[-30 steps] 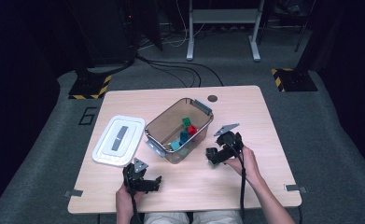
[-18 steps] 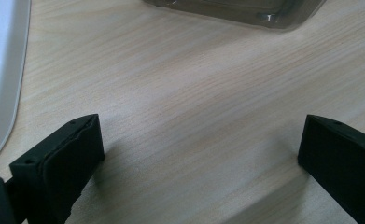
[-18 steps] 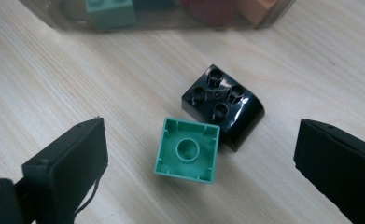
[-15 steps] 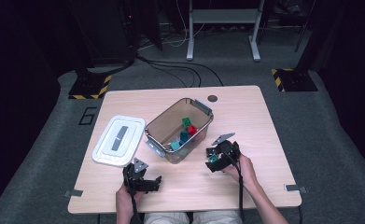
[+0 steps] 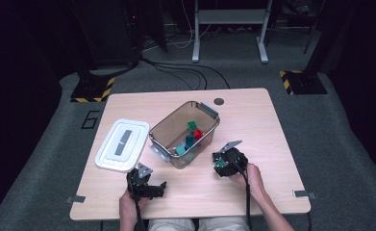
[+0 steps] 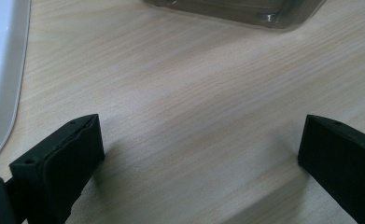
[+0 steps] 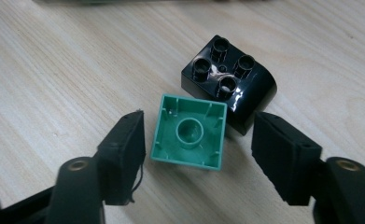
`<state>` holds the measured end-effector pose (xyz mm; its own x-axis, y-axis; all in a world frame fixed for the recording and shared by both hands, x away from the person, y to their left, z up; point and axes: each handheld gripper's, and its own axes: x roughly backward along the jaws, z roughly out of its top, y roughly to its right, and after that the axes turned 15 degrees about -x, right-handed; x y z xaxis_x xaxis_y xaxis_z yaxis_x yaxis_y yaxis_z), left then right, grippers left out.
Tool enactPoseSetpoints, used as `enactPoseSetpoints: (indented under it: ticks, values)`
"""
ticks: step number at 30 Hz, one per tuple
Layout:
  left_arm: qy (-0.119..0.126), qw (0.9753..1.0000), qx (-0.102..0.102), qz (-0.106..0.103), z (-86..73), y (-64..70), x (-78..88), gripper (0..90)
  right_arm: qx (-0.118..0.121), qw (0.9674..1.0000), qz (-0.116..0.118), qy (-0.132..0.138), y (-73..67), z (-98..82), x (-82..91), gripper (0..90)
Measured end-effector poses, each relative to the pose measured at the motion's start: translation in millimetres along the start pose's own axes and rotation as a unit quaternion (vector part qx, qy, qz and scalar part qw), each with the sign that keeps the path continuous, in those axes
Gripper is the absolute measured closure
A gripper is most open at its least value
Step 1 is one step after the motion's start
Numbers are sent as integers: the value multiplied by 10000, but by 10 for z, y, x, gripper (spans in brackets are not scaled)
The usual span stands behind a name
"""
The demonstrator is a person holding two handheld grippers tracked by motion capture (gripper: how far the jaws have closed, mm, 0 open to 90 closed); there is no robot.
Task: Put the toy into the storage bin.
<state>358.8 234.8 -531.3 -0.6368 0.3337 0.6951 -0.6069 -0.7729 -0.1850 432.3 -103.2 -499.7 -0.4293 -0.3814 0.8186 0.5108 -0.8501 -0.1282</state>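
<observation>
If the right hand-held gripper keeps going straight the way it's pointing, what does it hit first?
The right hand-held gripper would first meet the green square plastic brick, lying hollow side up between its jaws with small gaps either side. The black rounded studded brick lies just beyond; depth is hard to judge.

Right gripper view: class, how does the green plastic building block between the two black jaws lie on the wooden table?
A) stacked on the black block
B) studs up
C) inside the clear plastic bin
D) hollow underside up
D: the green plastic building block shows its open hollow with a round tube in the middle, lying on the wooden table beside the black studded block, between the right gripper jaws.
</observation>
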Motion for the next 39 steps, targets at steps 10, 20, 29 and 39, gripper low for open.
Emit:
enactPoseSetpoints:
  ticks: [10, 20, 29, 39]
  values:
    - [1, 10000, 4, -1, 0, 0, 0, 1, 4, 10000, 28, 12, 8, -15, -2, 580]
    - [1, 10000, 4, -2, 0, 0, 0, 1, 83, 9999, 66, 96, 6, 45, 95, 583]
    - [-1, 10000, 2, -1, 0, 0, 0, 1, 142, 9996, 57, 228, 1, 167, 257, 584]
    - [0, 10000, -1, -1, 0, -1, 0, 1, 260, 9988, 63, 401, -27, 339, 453, 584]
